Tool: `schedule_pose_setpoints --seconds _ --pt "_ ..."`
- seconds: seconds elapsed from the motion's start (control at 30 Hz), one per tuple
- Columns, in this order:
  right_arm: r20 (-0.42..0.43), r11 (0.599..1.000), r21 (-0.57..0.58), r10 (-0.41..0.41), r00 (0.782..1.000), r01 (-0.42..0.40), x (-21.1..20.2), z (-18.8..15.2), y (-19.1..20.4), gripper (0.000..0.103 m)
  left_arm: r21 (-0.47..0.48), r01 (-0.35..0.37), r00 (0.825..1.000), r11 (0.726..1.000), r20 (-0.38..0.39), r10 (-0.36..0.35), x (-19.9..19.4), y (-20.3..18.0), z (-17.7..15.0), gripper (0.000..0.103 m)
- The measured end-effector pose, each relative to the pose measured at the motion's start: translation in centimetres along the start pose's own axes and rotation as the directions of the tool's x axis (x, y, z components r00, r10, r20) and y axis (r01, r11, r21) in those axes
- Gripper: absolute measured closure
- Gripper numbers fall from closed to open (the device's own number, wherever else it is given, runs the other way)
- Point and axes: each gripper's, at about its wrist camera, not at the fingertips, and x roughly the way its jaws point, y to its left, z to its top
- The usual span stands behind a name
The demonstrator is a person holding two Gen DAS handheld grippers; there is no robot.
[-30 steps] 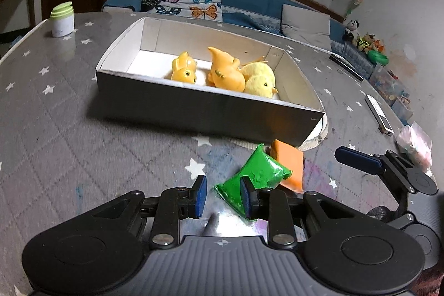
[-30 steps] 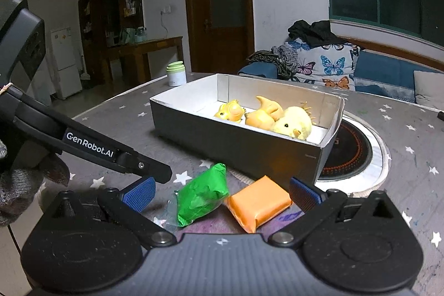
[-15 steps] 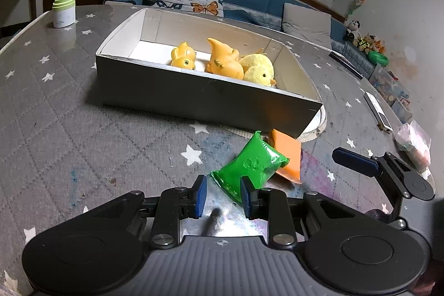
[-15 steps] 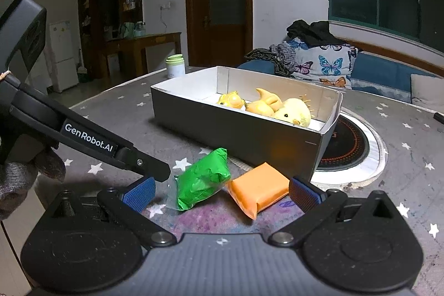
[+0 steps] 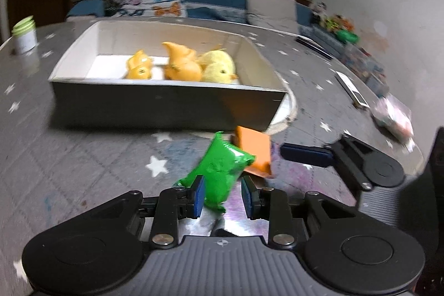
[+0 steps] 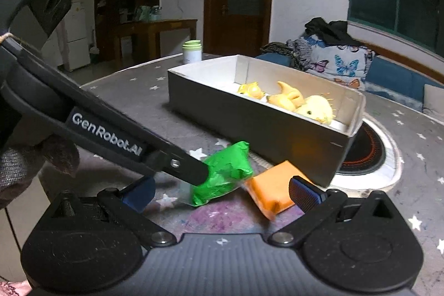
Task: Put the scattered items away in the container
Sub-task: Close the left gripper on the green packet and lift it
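Grey star-printed table [image 5: 83, 157] with a grey box [image 5: 166, 107] holding three yellow toys [image 5: 180, 65]. Left gripper [image 5: 222, 197], jaws partly apart, straddles the near end of a green packet [image 5: 222, 171]; contact unclear. Beside it lies an orange block [image 6: 274, 190], between the right gripper's [image 6: 222, 193] wide-spread fingers.

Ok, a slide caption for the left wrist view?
Left hand-held gripper straddles green packet beside orange packet, before the toy-filled box.
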Motion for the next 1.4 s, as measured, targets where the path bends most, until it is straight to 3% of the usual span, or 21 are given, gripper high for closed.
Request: schedule_pose_setpoints --seconds 0.33,0.5,0.73,1.4 --pt "-0.020 0.998 -0.054 0.041 0.999 -0.042 1.6 0.4 0.9 0.000 0.123 0.010 1.000 0.992 0.017 -0.012 0.3 -0.6 0.6 0.072" --pt "-0.031 0.996 -0.070 0.055 0.998 -0.057 2.4 0.6 1.2 0.000 0.173 0.022 1.000 0.985 -0.017 -0.019 0.9 -0.4 0.4 0.072" --pt "-0.052 0.994 -0.087 0.063 0.997 -0.068 3.3 0.6 1.4 0.000 0.204 0.018 0.999 0.979 -0.045 -0.009 1.9 0.1 0.7 0.072" --pt "-0.066 0.990 -0.124 0.063 0.996 -0.071 3.9 0.5 1.5 0.000 0.271 0.067 0.996 0.960 -0.080 -0.047 3.3 1.2 1.3 0.059"
